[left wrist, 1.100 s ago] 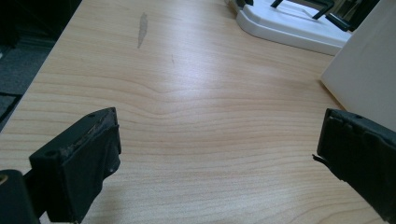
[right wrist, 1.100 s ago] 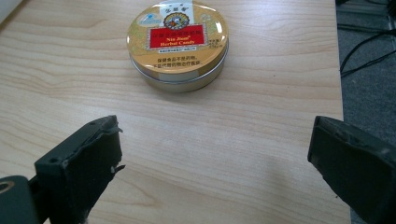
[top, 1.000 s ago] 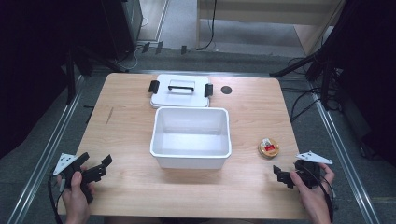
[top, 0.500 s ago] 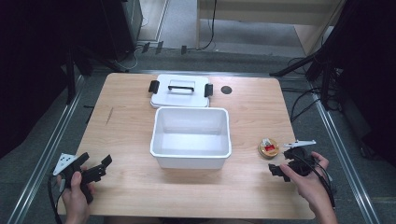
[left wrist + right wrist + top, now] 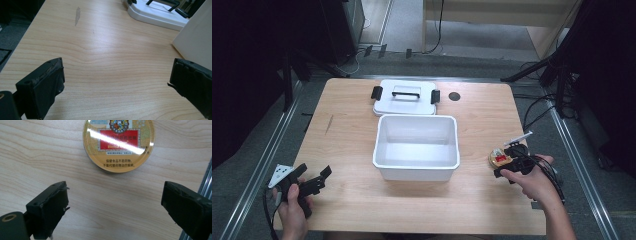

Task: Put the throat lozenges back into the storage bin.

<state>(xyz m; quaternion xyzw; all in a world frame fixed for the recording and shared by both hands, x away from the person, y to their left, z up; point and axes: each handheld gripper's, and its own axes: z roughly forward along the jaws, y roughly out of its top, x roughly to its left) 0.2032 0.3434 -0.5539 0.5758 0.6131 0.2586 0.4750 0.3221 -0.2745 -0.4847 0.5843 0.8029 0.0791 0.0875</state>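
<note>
Round gold tin (image 5: 118, 143) lies on the table just beyond the right tool (image 5: 115, 207), whose wide jaws have just been closing.

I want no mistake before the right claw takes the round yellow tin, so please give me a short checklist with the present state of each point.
1. Right claw open wide enough for the tin: ok, though its jaws have just been closing a little, with nothing between them.
2. Tin lying flat on the table, lid up: ok.
3. Tin centred between the jaws: not ok, it lies ahead of them, not yet between.
4. Free space around the tin: ok, the white tub stands apart from it.
5. Left claw out of the way: ok, open near the table's other corner.
6. Tin's lid shut tight: cannot tell.
</note>
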